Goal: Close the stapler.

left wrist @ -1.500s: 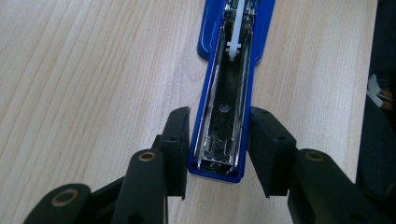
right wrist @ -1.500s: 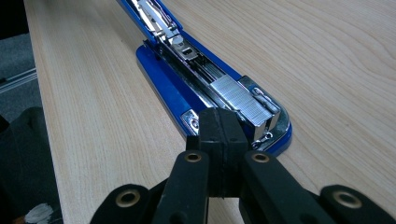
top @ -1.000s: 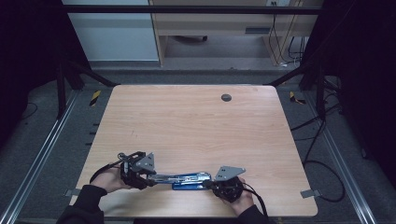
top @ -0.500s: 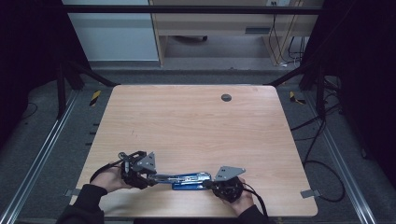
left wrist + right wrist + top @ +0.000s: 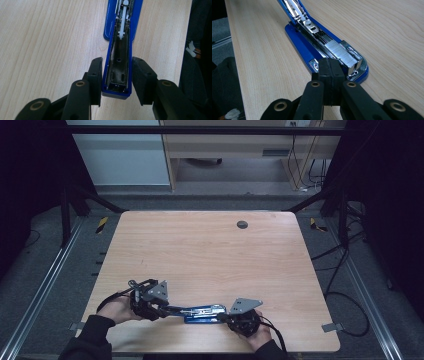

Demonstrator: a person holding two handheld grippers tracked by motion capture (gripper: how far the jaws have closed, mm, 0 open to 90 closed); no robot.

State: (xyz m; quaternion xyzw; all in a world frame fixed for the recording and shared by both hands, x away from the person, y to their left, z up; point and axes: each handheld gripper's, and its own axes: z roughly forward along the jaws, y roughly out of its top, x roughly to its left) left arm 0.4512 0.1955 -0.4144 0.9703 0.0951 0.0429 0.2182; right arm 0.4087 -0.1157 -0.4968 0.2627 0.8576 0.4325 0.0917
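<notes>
Stapler (image 5: 202, 312) lies on table (image 5: 210, 250), near its front edge.

No lettering can be read anywhere — not even on the stapler (image 5: 119, 47).

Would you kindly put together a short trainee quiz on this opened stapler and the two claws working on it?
1. True or false: the stapler lies opened out flat on the table.
2. What sits in the stapler's metal channel just ahead of the right claw?
3. Which claw has the blue stapler lid between its jaws: A the left claw, B the right claw?

Key
1. True.
2. A strip of staples.
3. A; the right claw's jaws are shut together.
</notes>
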